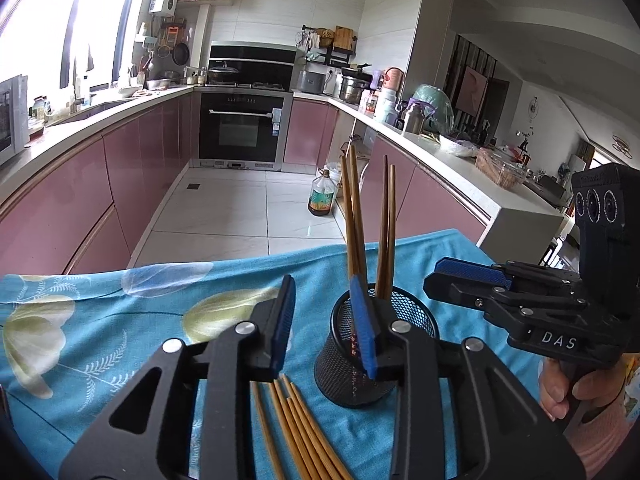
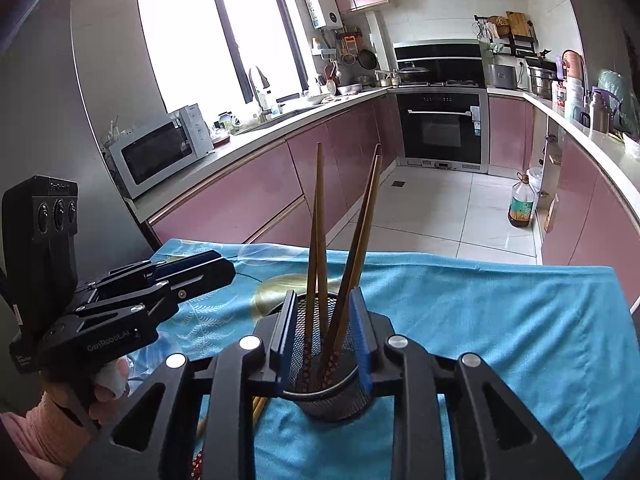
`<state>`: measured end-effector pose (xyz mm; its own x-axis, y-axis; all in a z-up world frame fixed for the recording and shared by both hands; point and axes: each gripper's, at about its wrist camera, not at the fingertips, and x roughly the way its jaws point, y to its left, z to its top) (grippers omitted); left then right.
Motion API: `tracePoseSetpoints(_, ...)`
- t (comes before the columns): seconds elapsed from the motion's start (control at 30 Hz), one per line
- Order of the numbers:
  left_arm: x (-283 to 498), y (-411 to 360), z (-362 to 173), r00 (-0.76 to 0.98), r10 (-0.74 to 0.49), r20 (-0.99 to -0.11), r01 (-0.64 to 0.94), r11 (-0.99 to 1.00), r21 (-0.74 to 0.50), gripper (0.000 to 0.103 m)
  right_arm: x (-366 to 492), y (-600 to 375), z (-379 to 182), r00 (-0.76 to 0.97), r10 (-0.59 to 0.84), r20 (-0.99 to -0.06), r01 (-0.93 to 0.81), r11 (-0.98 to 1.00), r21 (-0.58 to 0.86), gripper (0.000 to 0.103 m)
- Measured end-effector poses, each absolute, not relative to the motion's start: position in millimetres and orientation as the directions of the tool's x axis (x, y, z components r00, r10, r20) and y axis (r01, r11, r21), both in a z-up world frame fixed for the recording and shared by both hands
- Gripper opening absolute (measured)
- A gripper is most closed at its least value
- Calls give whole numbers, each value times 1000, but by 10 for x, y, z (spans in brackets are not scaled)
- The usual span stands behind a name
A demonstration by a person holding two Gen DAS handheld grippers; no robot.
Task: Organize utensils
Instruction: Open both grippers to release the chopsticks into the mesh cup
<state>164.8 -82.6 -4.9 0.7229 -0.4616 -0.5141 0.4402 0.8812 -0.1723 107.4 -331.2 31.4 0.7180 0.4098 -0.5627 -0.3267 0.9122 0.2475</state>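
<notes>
1. Standing on the blue floral cloth [image 1: 100, 320] that covers the table, near its far edge, we see a black mesh cup [image 1: 344, 376] holding four wooden chopsticks [image 1: 386, 232], which lean apart.
2. We find the left gripper [image 1: 324, 330] with its jaws apart and gripping nothing; loose chopsticks [image 1: 296, 432] lie on the cloth below it, beside the cup.
3. We read the right gripper [image 2: 322, 338] as parted over the cup; its pads [image 2: 360, 340] seem clear of the upright chopsticks, though the angle is poor.
</notes>
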Motion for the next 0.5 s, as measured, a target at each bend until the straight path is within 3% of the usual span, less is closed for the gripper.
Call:
tracePoseSetpoints(0.17, 1378, -602, 1, 766, -430, -478, 419, 898, -135, 53, 822, -3292, 380, 731, 446, -516, -373, 895, 245, 32)
tracePoseSetpoints(0.5, 1145, -263, -355, 741, -354, -571, 370, 924, -93, 53, 452, -3095, 179, 671, 500, -547, -455, 860, 229, 38)
